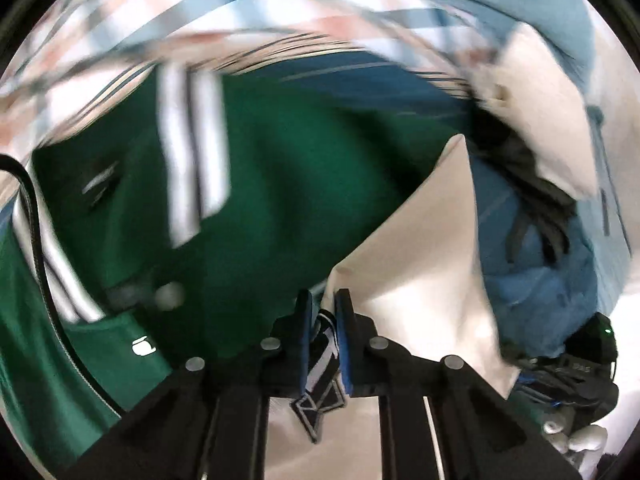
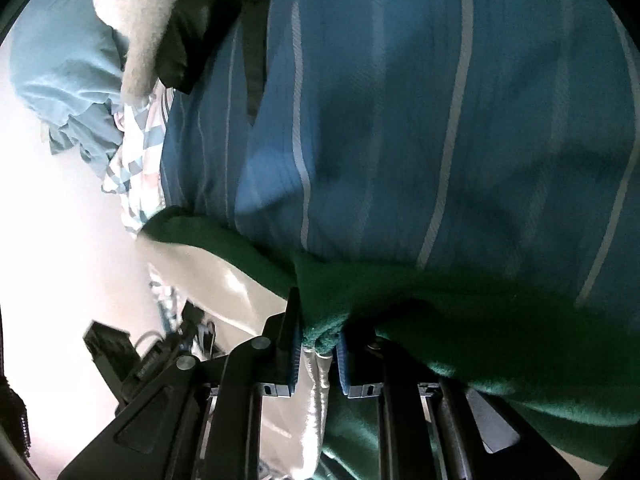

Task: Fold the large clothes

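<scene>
Left tool [image 1: 323,312] is shut narrow on a bit of the green jersey [image 1: 256,184], a trim edge with a black-and-white star patch [image 1: 318,408] pinched between the blue pads [image 1: 343,320]. Jersey spreads from 9 to 12 o'clock of the tool, its white stripes [image 1: 192,152] at 11, a white flap at 2. Plaid cloth [image 1: 200,12] lies along the top, a blue striped cloth [image 1: 360,76] behind the jersey.

Right tool [image 2: 318,344] is clamped narrow on the jersey's thick green hem [image 2: 400,300], white lining hanging out below the pads. The blue striped cloth [image 2: 400,120] fills 12 to 2 o'clock, bright tabletop [image 2: 72,240] at 9.

Judgement: both corners look gripped; next, lift evenly, keep the edge taut, and pull clear of the other clothes so nothing drags along.
</scene>
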